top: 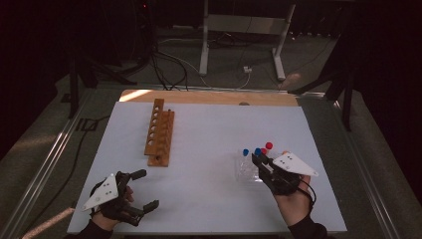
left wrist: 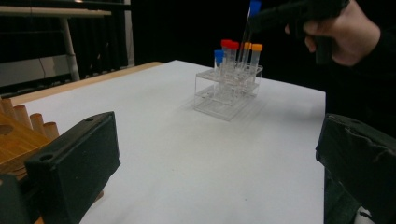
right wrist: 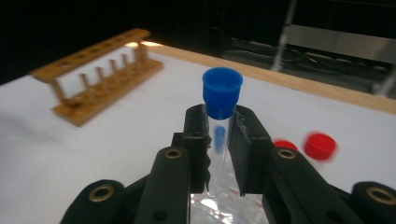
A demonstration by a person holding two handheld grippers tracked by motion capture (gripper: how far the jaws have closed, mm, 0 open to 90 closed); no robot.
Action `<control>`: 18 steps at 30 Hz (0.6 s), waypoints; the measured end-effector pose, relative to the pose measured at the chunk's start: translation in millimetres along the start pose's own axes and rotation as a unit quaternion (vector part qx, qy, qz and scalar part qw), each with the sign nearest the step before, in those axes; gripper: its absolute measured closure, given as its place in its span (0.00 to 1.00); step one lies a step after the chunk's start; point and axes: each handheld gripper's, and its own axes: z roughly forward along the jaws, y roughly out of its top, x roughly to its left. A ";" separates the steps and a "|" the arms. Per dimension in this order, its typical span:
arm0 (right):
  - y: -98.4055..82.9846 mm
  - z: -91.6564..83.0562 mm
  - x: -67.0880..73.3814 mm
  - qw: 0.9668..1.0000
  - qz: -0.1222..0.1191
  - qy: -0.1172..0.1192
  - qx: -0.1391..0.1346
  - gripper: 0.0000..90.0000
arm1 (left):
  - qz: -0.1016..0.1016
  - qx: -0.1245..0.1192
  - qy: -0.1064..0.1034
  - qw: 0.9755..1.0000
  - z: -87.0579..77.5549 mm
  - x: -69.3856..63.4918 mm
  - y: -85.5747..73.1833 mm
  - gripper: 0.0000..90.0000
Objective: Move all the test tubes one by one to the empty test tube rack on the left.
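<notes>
A blue-capped tube [right wrist: 221, 122], clamped in the right gripper [right wrist: 220, 140], is being lifted just above the clear rack [left wrist: 227, 88], likely bound for the wooden rack [top: 160, 131] far left of it, while the left gripper [top: 143, 189] waits with jaws apart.

From high above the near edge we look down the bench [top: 209, 199]. Each gripper view sits low and close: ours on the left faces the clear rack [left wrist: 229, 88], which the high view shares.
</notes>
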 end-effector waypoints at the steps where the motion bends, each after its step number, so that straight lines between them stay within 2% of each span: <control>1: 3.2 -0.1 1.8 1.000 -0.002 0.010 0.001 0.86 | -0.006 0.003 -0.002 1.000 0.5 0.3 1.7 0.01; 3: 8.3 0.7 5.4 1.000 -0.008 0.028 0.003 0.86 | -0.017 0.009 -0.009 1.000 1.9 0.9 5.3 0.01; 5: 11.7 3.0 9.1 0.999 -0.011 0.051 0.006 0.86 | -0.014 0.008 -0.003 1.000 3.0 0.1 8.8 0.00; 6: 12.2 4.2 10.2 0.998 -0.016 0.057 0.008 0.86 | -0.015 0.010 -0.008 1.000 3.4 -0.1 10.8 0.01; 7: 11.9 7.6 13.3 0.997 -0.033 0.075 0.008 0.86 | -0.014 0.010 -0.013 1.000 4.2 -0.2 12.8 0.01; 9: 11.3 9.2 14.9 0.996 -0.035 0.082 0.011 0.86 | -0.014 0.009 -0.022 1.000 5.7 -0.8 17.0 0.01; 10: 9.2 12.7 17.9 0.994 -0.047 0.096 0.014 0.86 | -0.016 0.007 -0.029 0.999 6.9 -0.9 19.3 0.01; 11: 9.2 12.7 17.9 0.994 -0.047 0.096 0.014 0.86 | -0.015 0.007 -0.032 0.999 8.1 -1.3 21.8 0.01; 14: 4.0 17.4 23.0 0.991 -0.058 0.117 0.021 0.86 | -0.018 0.009 -0.041 0.999 13.1 -2.9 30.2 0.01; 15: 0.3 21.0 25.7 0.989 -0.060 0.134 0.030 0.86 | -0.022 0.007 -0.044 0.999 14.3 -3.3 32.1 0.01; 16: 0.3 21.0 25.7 0.989 -0.060 0.134 0.030 0.86 | -0.028 0.003 -0.046 0.999 15.6 -3.5 34.4 0.01; 18: -3.4 24.8 29.2 0.986 -0.064 0.151 0.040 0.86 | -0.040 0.003 -0.048 0.998 19.3 -3.6 39.6 0.01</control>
